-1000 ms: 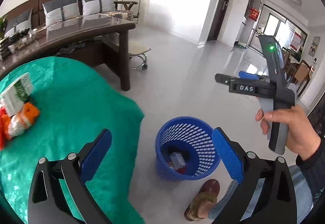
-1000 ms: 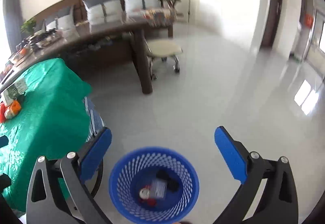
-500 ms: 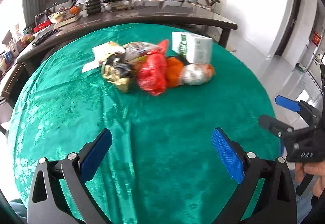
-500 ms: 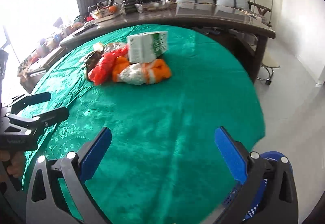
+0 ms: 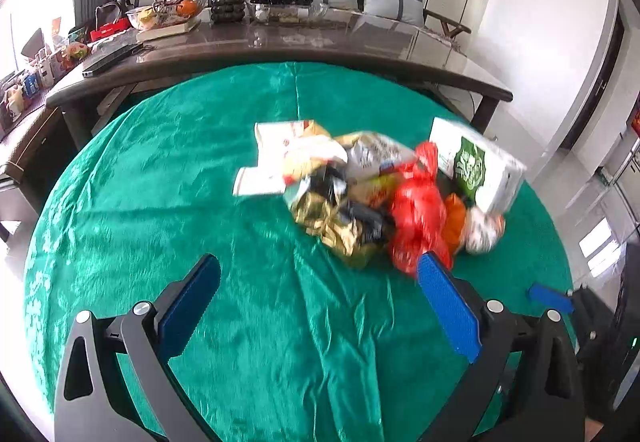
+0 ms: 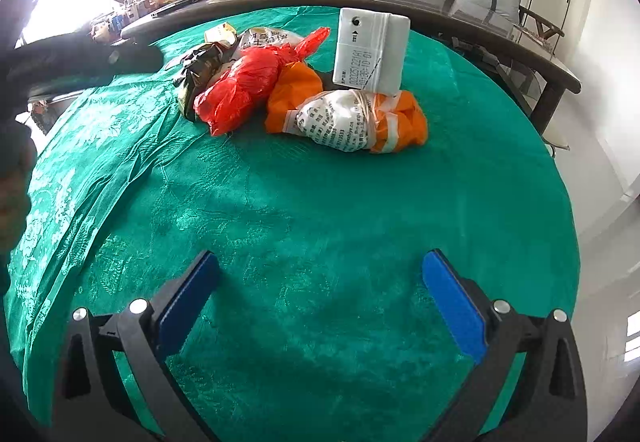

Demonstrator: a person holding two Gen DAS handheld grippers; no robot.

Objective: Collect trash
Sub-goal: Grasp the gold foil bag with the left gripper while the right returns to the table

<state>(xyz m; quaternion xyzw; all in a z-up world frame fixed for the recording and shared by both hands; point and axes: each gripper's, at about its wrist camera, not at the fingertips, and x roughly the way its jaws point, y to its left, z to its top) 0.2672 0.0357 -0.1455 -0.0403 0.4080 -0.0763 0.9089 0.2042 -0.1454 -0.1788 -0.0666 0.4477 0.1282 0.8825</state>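
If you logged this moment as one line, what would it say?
left gripper: open, empty | right gripper: open, empty | trash pile: on green tablecloth, untouched

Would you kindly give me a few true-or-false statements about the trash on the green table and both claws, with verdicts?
1. Both claws are open and empty. True: left claw, right claw.
2. The white carton stands upright. True.
3. The red bag lies apart from the other trash. False: it touches the orange bag and the wrappers.
4. The tablecloth is blue. False: it is green.
5. The right claw touches the orange bag. False: bare cloth lies between them.
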